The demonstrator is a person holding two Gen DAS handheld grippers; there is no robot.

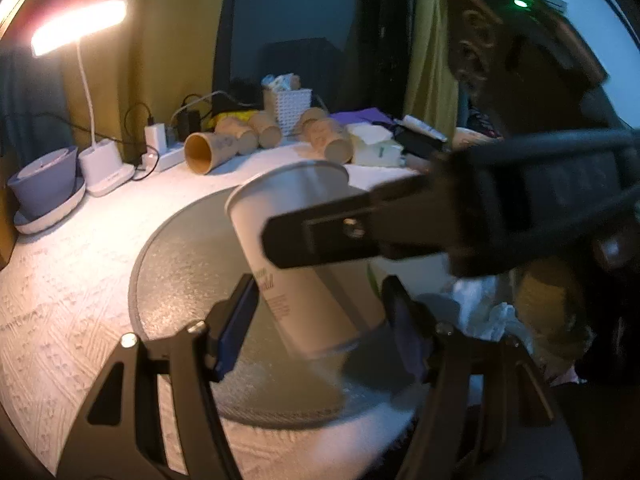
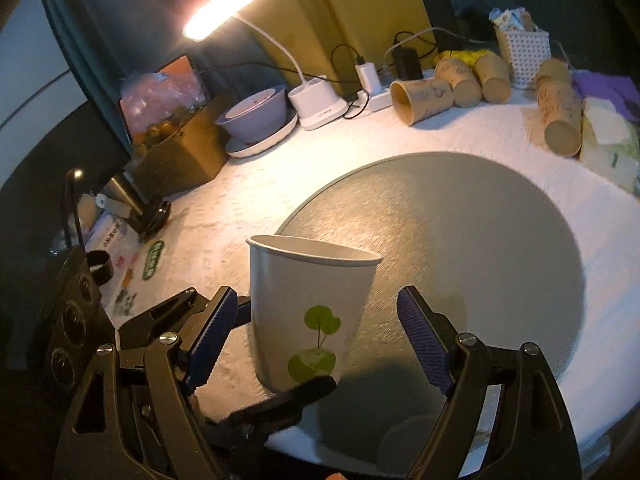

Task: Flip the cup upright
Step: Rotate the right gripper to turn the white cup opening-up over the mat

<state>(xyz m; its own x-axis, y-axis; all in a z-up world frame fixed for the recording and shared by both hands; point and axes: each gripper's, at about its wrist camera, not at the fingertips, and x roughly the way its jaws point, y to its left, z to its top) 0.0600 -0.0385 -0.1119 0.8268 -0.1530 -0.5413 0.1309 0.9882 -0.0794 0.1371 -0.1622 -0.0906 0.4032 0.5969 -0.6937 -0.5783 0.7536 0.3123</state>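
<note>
White cup (image 2: 308, 312) mouth-up on grey mat (image 2: 480, 240), axis near vertical, between both grippers' fingers. Left gripper (image 1: 320, 332) and right gripper (image 2: 320, 344) spread, gripping nothing.

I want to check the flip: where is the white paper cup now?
In the right wrist view the white paper cup stands mouth up near the front left edge of the round grey mat, between the open right gripper fingers.

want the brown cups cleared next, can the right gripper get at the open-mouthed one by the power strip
Probably yes, once free: the right gripper has its jaws open around the white cup, and the brown cup lies on its side with bare cloth before it.
</note>
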